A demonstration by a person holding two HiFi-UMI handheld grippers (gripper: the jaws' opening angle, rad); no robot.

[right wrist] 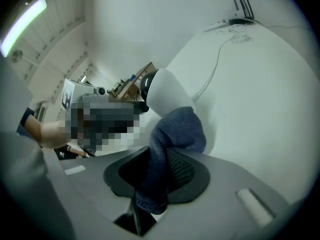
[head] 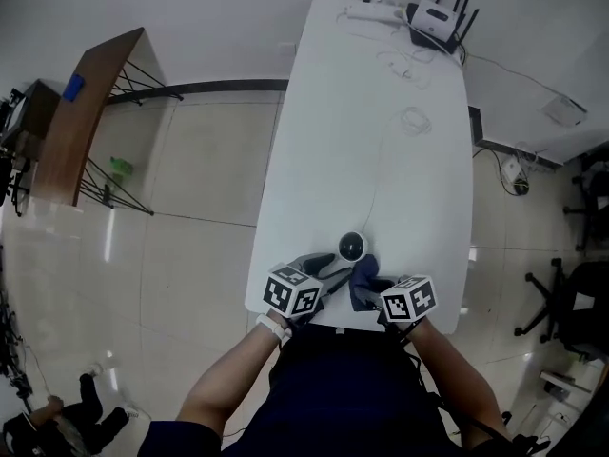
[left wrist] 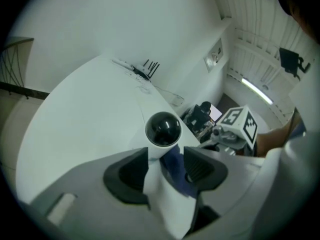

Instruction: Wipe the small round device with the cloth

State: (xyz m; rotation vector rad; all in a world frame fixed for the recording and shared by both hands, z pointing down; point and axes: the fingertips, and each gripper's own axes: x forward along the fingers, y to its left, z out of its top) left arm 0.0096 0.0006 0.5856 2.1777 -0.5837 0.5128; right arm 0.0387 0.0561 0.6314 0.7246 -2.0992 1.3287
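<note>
**Two grippers meet at the near end of a white table**

Head view: the long, smooth white table (head: 362, 141) has rounded corners and runs away from the person over a glossy tiled floor (head: 190, 188). The small round device (head: 352, 247) sits close to the table's near edge. It has a matte white, rounded body capped by a glossy black dome. A thin white cable (head: 381, 174) trails from it up the tabletop towards a white router (head: 440, 14) with four black antennas at the far end.

Left gripper view: the left gripper (left wrist: 166, 165) stands with its grey jaws wide, clamped about the device's white body. One dark rubber pad (left wrist: 131, 173) lies against the body, and a fold of blue fabric fills the space before the other pad.

Right gripper view: the right gripper (right wrist: 157, 170) pinches the cloth (right wrist: 172, 131) between its jaws. The cloth is a soft, dark blue, coarse-woven piece twisted into a thick bunch. Its free end bulges past the ribbed black pad (right wrist: 184, 173) and presses on the side of the device's body.

Each gripper carries a cube with black-and-white square markers; the two cubes lie side by side just in front of the person's dark sleeves (head: 238, 369)
</note>
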